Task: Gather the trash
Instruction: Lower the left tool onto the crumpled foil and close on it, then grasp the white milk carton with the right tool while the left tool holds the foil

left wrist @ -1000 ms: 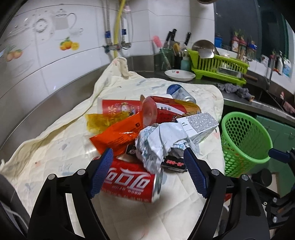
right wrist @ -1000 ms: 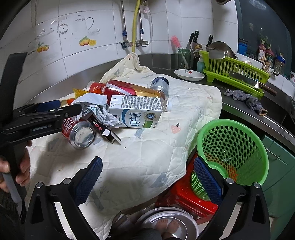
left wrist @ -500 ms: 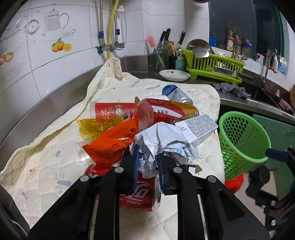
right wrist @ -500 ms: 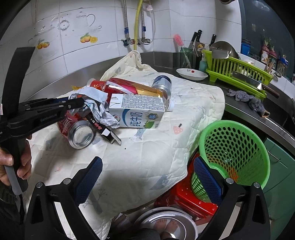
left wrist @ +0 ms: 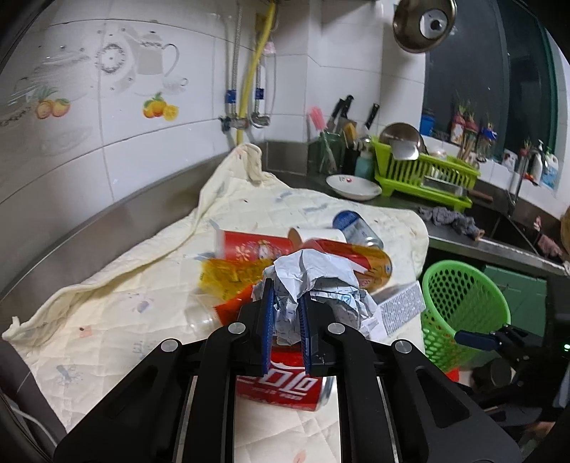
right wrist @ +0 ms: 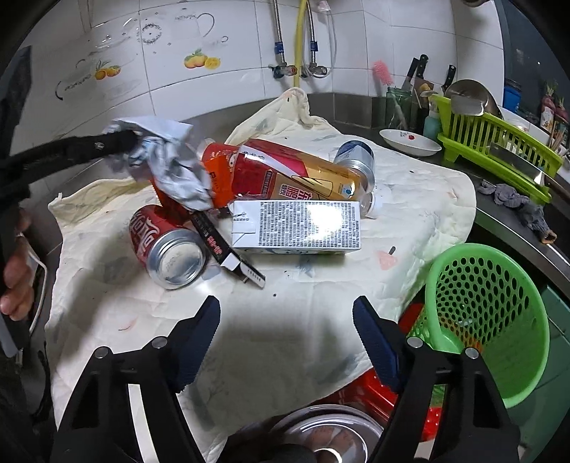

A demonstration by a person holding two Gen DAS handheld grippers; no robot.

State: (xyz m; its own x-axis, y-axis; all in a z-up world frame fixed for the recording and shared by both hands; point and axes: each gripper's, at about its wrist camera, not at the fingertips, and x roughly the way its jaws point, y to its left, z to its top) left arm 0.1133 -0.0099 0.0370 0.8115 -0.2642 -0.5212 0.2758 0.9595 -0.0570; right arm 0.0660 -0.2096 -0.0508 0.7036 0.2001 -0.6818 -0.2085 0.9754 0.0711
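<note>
While the green basket waits beside the milk carton, the left gripper pinches crumpled paper above that carton: light, soft, best gripped at its bunched middle. The right gripper, empty, has just been narrowing.

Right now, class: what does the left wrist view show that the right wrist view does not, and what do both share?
Only the left wrist view: the left gripper's pads clamped on the crumpled paper, and a steel bowl hanging overhead.

Only the right wrist view: the right gripper, jaws apart with nothing between them; a red stool under the green basket; the milk carton's full printed side.

Both: the paper, red cola can, basket, quilted cloth, plate and dish rack.
</note>
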